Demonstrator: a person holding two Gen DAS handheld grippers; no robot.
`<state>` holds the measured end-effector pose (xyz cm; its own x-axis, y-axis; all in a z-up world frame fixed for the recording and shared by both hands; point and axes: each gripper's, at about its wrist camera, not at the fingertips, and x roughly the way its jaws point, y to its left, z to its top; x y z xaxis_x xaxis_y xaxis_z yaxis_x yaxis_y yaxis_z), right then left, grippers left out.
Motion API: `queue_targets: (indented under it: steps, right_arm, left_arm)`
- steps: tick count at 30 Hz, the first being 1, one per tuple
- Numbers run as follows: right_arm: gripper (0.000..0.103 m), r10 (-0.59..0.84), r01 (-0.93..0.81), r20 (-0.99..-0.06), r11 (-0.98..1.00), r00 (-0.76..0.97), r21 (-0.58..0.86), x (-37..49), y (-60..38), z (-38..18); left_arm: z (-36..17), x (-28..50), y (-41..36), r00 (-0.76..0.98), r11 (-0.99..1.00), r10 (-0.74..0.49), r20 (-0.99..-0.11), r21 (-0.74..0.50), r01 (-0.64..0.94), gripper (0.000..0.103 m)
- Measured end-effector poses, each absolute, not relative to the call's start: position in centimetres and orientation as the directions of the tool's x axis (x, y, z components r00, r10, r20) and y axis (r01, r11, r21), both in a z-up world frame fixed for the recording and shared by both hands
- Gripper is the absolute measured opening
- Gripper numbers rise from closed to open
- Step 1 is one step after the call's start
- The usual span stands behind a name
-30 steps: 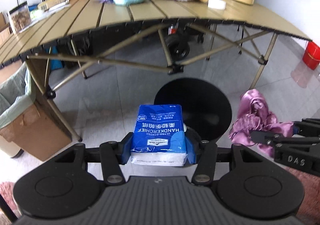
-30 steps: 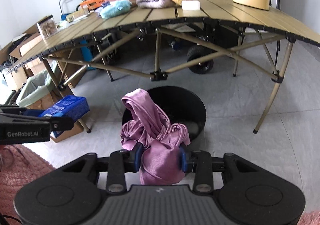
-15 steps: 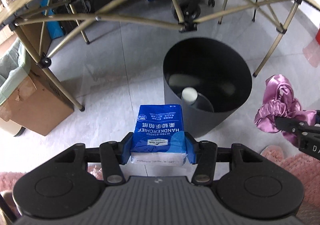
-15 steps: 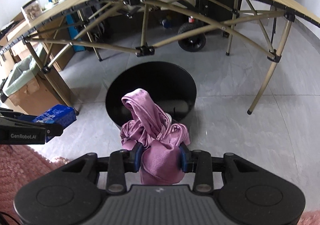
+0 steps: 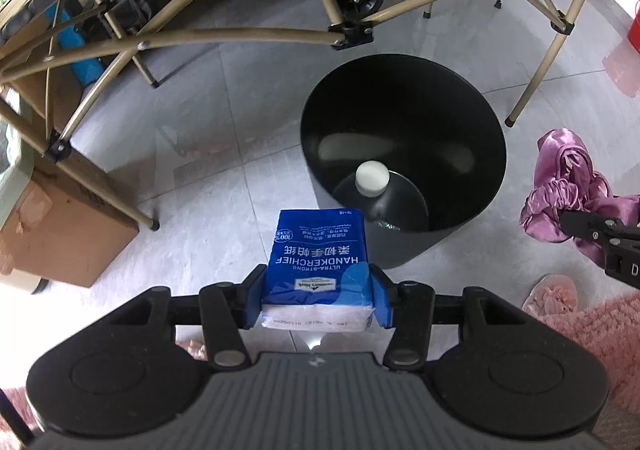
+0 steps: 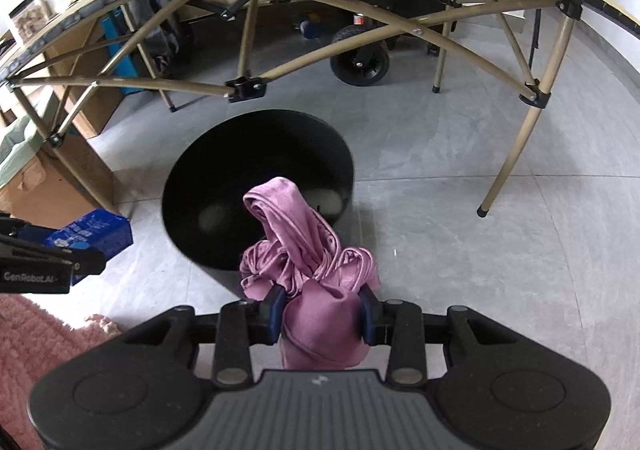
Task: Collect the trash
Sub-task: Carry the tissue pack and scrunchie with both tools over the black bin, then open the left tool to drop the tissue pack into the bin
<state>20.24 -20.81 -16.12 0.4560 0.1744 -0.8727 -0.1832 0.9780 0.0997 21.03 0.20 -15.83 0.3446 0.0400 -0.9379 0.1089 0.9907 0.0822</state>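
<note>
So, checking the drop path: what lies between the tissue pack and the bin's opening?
Nothing: in the left wrist view the tissue pack, clamped in the left gripper, overlaps the bin's near rim, with no object between.

We see both views bright w/ even daylight, sharp in the centre. Strong fisheye bend at edges, dark corners. Glare on the floor tiles (image 5: 224,98); inside the black bin (image 6: 256,186) it's v. dim.
</note>
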Motion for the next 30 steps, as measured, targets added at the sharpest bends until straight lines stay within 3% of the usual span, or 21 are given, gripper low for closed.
queue_targets:
  steps: [17,30]
  right_arm:
    - [0.035,0.110,-0.080,-0.861,0.993,0.497,0.081,24.1,-24.3,-16.6]
    - [0.035,0.067,-0.025,-0.847,0.998,0.527,0.064,26.0,-25.1,-16.8]
  left_arm:
    - [-15.0,25.9,-4.9,0.398,0.985,-0.020,-0.917,0.050,0.165,0.052]
    - [-17.6,29.8,-7.4,0.323,0.992,-0.037,-0.946,0.003,0.125,0.052]
